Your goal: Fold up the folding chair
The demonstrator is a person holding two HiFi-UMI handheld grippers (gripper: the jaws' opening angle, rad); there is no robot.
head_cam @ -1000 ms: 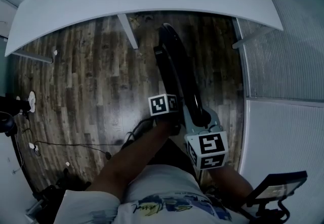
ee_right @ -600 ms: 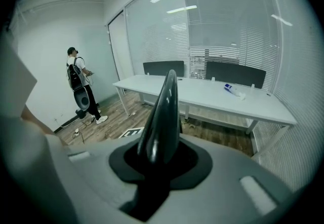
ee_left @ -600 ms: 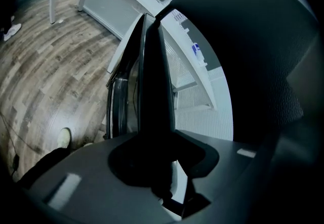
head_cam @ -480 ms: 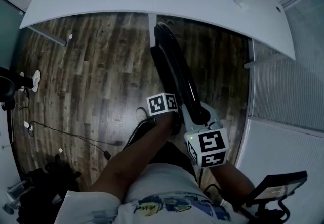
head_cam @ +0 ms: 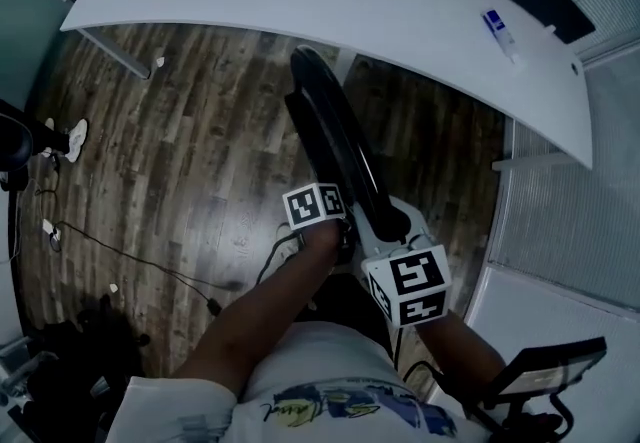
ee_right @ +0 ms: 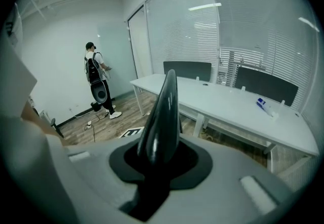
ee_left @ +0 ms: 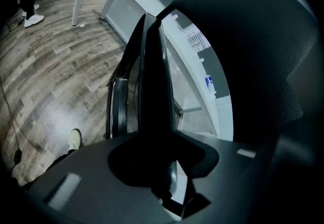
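Folding chair (head_cam: 335,131) looks flat, top toward 12 o'clock — left tool (head_cam: 343,239) and right tool (head_cam: 396,231) both clamp it. Next, likely: rest it steady; release.

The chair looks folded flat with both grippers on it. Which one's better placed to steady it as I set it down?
Left, probably. The left gripper is shut on the side of the folding chair, further along; the right gripper holds only its near end, giving less control of tilt.
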